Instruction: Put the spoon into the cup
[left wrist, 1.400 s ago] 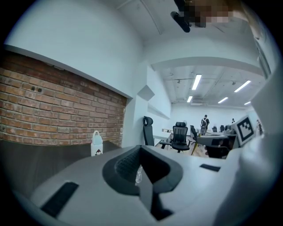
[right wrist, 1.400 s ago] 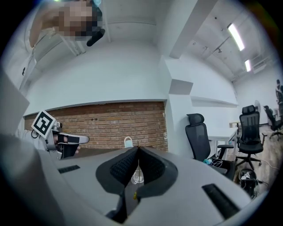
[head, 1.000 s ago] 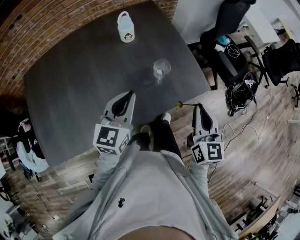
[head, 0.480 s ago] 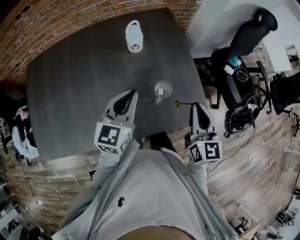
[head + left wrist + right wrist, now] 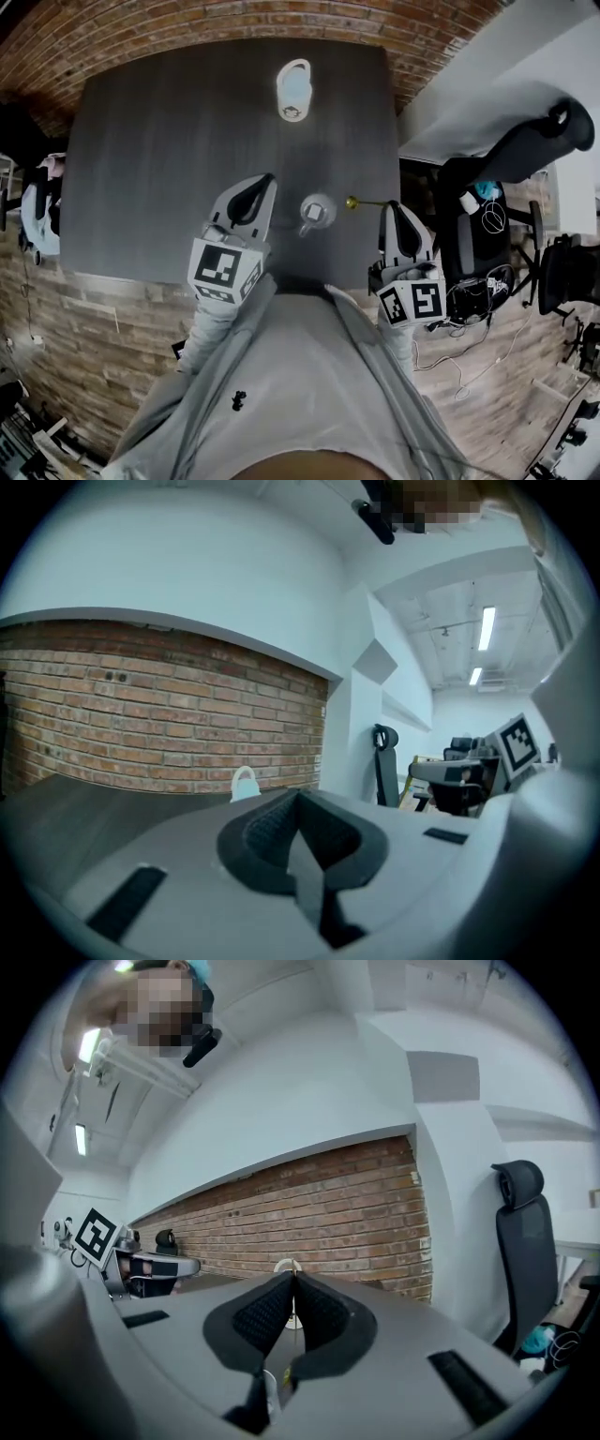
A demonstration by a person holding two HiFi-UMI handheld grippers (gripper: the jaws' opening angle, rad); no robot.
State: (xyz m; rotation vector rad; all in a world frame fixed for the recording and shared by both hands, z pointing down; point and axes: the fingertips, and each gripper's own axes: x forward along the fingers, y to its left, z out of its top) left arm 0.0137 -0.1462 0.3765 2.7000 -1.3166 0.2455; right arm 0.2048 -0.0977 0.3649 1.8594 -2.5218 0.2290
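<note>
Right gripper [image 5: 390, 206]: jaws pressed together, pinching the handle of the spoon [image 5: 354, 202]. The spoon is held level, its bowl pointing toward the cup [image 5: 317, 211]; it sits just beside the rim and is not yet inside. The cup is seen standing on the dark table [image 5: 169, 141] near its front edge, between the two grippers. Left gripper [image 5: 268, 180]: jaws closed together, nothing held. A white jug [image 5: 293, 89] is noted at the far side.

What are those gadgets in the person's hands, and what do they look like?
The left gripper and right gripper are light grey plastic wedges that taper to two black textured pads. At the back, each carries a white cube printed with black square markers. The person wears pale grey sleeves.
</note>
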